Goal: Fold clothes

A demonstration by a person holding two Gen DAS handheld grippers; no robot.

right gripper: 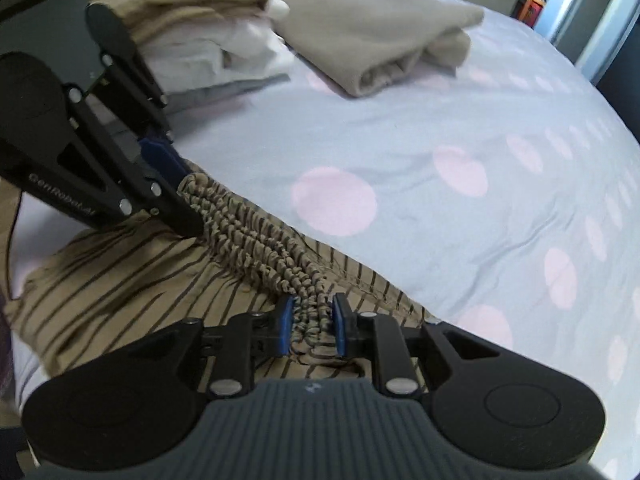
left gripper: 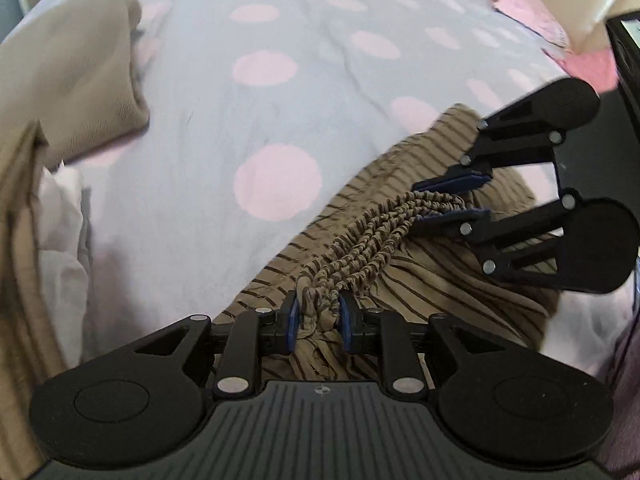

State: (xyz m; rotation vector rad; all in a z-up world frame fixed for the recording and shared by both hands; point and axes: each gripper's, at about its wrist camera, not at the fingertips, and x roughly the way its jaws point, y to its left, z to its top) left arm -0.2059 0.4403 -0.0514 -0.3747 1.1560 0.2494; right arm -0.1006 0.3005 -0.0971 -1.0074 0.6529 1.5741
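Observation:
A tan garment with dark brown stripes lies on the bed, its gathered elastic waistband stretched between my two grippers. My left gripper is shut on one end of the waistband. My right gripper shows at the right of the left wrist view, shut on the other end. In the right wrist view my right gripper clamps the waistband, and my left gripper holds the far end at the left. The rest of the striped garment spreads below.
The bed has a grey cover with pink dots. A folded beige garment and a stack of folded beige and white clothes lie at the far side. A pink cloth lies at the bed's far corner.

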